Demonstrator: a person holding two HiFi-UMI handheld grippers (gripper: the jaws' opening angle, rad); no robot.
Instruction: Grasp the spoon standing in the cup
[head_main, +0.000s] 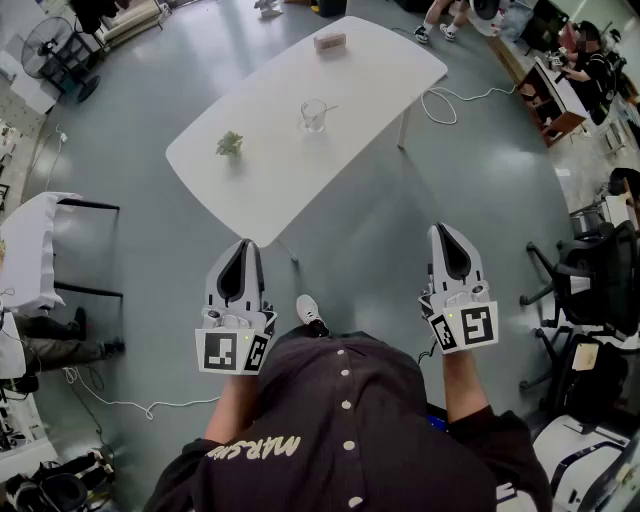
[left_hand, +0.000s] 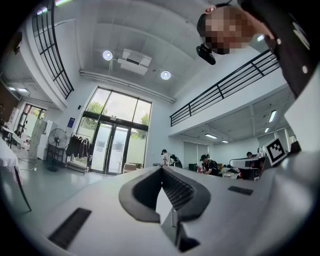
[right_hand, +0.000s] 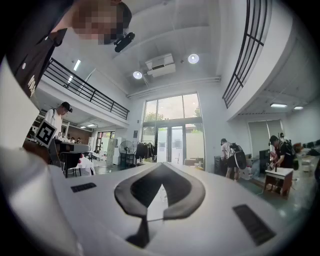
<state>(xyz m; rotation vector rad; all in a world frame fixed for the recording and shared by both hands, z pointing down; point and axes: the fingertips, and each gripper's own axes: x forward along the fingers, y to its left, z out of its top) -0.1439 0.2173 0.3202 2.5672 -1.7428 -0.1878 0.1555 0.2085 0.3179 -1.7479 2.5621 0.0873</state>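
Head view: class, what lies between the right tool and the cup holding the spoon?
Head view: only bare grey floor, then bare white table, separates the right tool from the cup.

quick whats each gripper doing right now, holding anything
Left gripper: closed, jaw tips together, holding nothing.
Right gripper: closed, jaw tips together, holding nothing.

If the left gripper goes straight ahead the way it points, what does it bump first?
Most likely the white table. The left gripper points at its near edge, with nothing between. Height is hard to judge, so it might pass above, toward the little plant.
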